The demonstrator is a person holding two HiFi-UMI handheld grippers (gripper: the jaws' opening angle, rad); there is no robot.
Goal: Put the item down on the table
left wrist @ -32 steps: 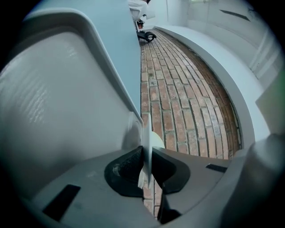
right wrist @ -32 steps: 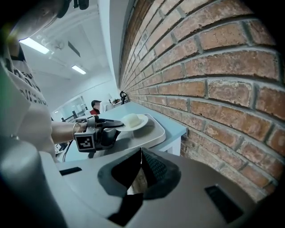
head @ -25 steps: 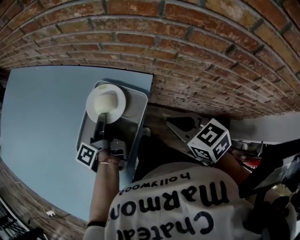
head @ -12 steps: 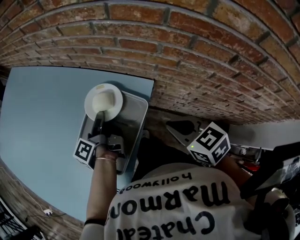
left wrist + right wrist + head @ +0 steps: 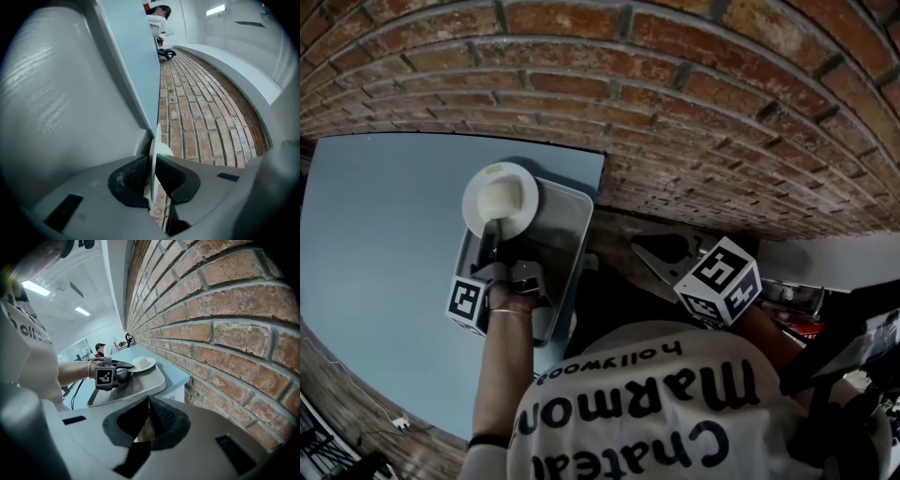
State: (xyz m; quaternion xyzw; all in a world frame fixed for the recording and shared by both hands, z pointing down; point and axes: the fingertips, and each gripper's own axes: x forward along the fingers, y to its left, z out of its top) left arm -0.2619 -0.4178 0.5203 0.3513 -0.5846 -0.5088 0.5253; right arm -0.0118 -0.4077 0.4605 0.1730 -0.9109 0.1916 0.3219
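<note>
A white plate [image 5: 500,199] with a pale bun on it hangs over the far left corner of the grey tray [image 5: 564,234], partly above the blue table [image 5: 384,244]. My left gripper [image 5: 492,231] is shut on the plate's near rim. In the left gripper view the plate [image 5: 154,157] shows edge-on, pinched between the dark pads, with the tray wall [image 5: 56,93] at the left. My right gripper [image 5: 656,251] is held near the person's body by the brick wall, and in its own view the right gripper [image 5: 148,414] is shut with nothing in it. That view also shows the plate [image 5: 143,363] and tray [image 5: 140,383].
A brick wall [image 5: 694,112] runs along the table's far side and right. The person's arm [image 5: 502,375] reaches over the tray's near end. Brick floor [image 5: 197,108] lies beyond the table edge. A cable [image 5: 356,398] trails on the floor at the lower left.
The left gripper has carried the plate toward the far left, from over the tray's middle to over its far corner and the table's edge. The right gripper has stayed about where it was.
</note>
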